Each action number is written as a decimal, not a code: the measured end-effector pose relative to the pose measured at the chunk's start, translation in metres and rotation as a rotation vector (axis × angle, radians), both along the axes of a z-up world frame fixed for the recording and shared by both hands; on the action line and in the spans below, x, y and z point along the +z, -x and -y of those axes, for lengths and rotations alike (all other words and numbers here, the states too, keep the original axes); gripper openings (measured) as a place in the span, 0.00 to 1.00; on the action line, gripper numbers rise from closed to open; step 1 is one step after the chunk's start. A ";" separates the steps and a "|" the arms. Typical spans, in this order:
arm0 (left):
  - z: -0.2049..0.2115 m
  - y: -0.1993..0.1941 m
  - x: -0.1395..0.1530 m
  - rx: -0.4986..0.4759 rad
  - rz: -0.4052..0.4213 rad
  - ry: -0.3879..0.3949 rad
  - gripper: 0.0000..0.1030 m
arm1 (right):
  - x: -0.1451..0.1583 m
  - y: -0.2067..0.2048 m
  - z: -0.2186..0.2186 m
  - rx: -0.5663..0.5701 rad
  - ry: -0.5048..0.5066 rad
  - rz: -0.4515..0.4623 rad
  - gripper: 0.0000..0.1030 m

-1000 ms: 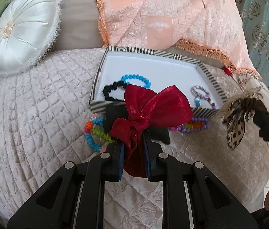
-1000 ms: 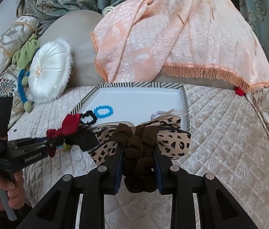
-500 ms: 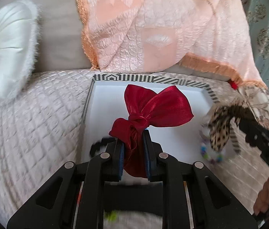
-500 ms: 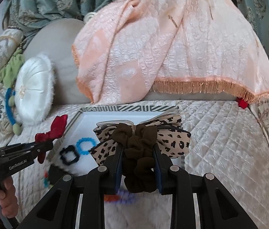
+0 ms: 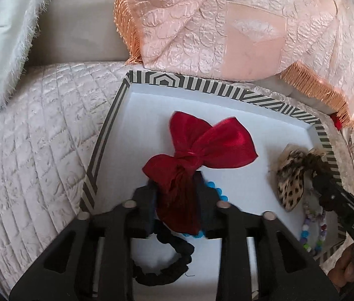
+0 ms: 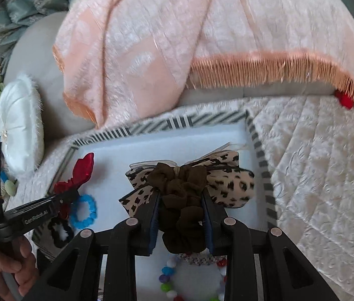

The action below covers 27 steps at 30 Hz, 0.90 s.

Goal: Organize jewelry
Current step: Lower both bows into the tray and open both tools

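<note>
Both your grippers have moved in over the striped tray (image 5: 106, 135) in the last second; a second ago they were short of its near rim, over the quilted bedspread (image 5: 39, 138).

Left gripper (image 5: 177, 200): jaws clamped on the tail of the red bow (image 5: 202, 148), which now hangs above the tray's white floor, left of centre. Can't tell if it's touching the floor yet.

Right gripper (image 6: 180, 215): jaws clamped on the brown scrunchie (image 6: 179, 195) of the leopard-print bow (image 6: 232, 183), now over the right side of the tray, near the right wall.

Already lying in the tray: blue bead bracelet (image 6: 84, 212), black scrunchie (image 5: 162, 263), multicolour bead bracelet (image 5: 312, 230). The two left-side pieces sit right under your left fingers.

My read: transport is done, and both bows are positioned for release. Lower them and open. Drop the red bow further in, towards the bare floor at the far side, so it doesn't bury the blue bracelet. The right-wrist frame is motion-blurred, so let that hand settle before releasing.
</note>
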<state>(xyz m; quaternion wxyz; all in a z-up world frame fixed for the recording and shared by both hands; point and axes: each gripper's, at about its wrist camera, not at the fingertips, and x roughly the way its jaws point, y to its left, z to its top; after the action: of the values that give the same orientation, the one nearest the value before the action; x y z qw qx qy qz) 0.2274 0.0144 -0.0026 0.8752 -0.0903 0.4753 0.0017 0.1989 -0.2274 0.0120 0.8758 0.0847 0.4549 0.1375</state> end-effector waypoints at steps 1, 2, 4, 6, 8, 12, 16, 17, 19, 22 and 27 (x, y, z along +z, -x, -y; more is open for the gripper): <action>-0.001 0.000 0.001 0.000 0.001 0.010 0.32 | -0.003 -0.001 0.001 -0.004 0.004 -0.012 0.34; -0.001 0.001 0.002 0.000 0.002 0.018 0.32 | -0.004 -0.002 0.002 -0.006 0.003 -0.017 0.39; -0.002 0.003 0.005 0.000 0.005 0.016 0.33 | -0.002 0.000 0.003 0.001 -0.018 -0.010 0.42; -0.004 0.005 0.011 -0.003 0.009 0.013 0.33 | 0.003 0.005 0.003 0.001 -0.015 0.007 0.43; -0.008 0.008 0.019 -0.006 0.016 0.020 0.34 | 0.010 0.010 0.005 0.006 -0.017 0.022 0.43; -0.022 0.025 0.036 0.000 0.050 0.025 0.35 | 0.028 0.028 0.010 0.010 -0.017 0.065 0.43; -0.045 0.057 0.043 0.025 0.068 0.017 0.41 | 0.043 0.054 0.015 0.019 -0.002 0.099 0.43; -0.050 0.068 0.044 0.025 0.067 0.017 0.41 | 0.045 0.063 0.015 0.024 0.000 0.105 0.43; -0.056 0.086 0.047 0.022 0.074 0.014 0.41 | 0.051 0.080 0.019 0.032 0.006 0.113 0.43; -0.065 0.116 0.048 0.030 0.083 0.014 0.43 | 0.054 0.104 0.019 0.040 0.029 0.109 0.43; -0.053 0.154 0.031 -0.004 0.043 0.050 0.46 | 0.038 0.148 0.022 0.047 0.031 0.034 0.44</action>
<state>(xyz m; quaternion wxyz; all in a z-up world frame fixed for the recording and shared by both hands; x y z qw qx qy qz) 0.0732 0.0679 0.0279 0.8826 -0.1110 0.4567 -0.0137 0.0510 -0.2497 0.0498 0.8812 0.0580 0.4439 0.1522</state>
